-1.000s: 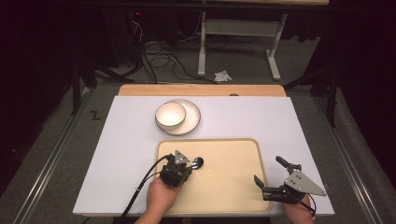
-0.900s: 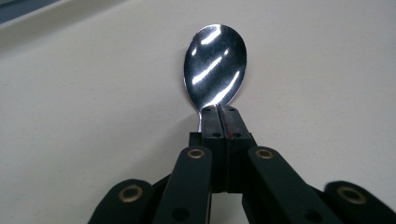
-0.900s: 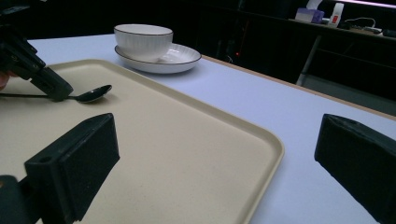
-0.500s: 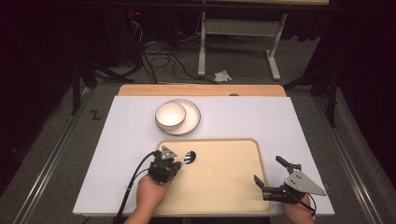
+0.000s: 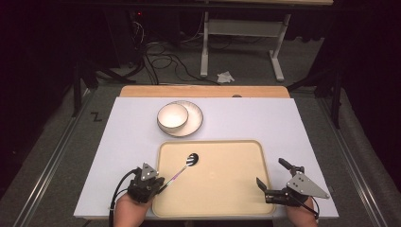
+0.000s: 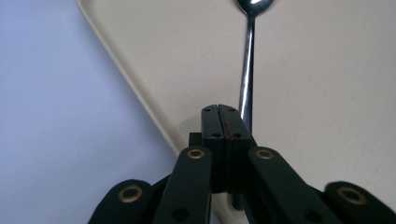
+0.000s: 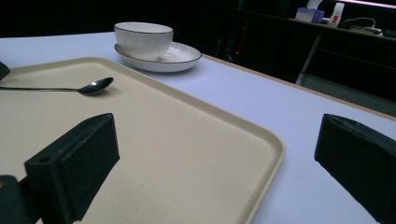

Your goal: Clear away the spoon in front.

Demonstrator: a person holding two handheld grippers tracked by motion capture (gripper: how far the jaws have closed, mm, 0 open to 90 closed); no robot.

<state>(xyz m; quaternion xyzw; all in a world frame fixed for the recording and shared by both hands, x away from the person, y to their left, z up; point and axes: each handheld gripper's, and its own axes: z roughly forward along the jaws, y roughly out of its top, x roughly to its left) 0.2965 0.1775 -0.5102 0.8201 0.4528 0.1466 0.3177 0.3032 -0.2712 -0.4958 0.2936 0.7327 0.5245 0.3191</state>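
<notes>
From above, I am looking at the white table [image 5: 265, 118] with the beige tray [image 5: 213, 142] lying at its 6 o'clock edge. At 11 o'clock beyond the tray, a white bowl [image 5: 172, 116] is sitting on the left part of a plate [image 5: 195, 118], well apart from both my claws. Nothing is lying between my left claw [image 5: 162, 182] and the spoon [image 5: 182, 169]. The spoon is lying on the tray's left half, its bowl pointing to 1 o'clock and its thin handle running back to 7 o'clock, up to my left claw's tips at the tray's left rim. My right claw [image 5: 270, 171] is hanging over the tray's right rim at 5 o'clock, its jaws standing wide with nothing between them.

Along my left claw [image 6: 219, 109], I am seeing the jaws pressed flat together. The tray rim [image 6: 140, 100] is slanting from 11 o'clock down under them, with the table [image 6: 56, 93] at 9 o'clock. The spoon [image 6: 247, 60] is shining like a mirror, slim and straight, its handle passing beneath my right-hand jaw and not between the pads; whether they are touching I cannot tell.

Along my right claw [image 7: 215, 135], the jaws are gaping over the tray's rim [image 7: 261, 135]. The spoon [image 7: 88, 87] is lying at 10 o'clock, dark and glossy, with the ribbed, dark-rimmed bowl [image 7: 143, 39] and plate [image 7: 180, 56] at 11 o'clock behind it.
</notes>
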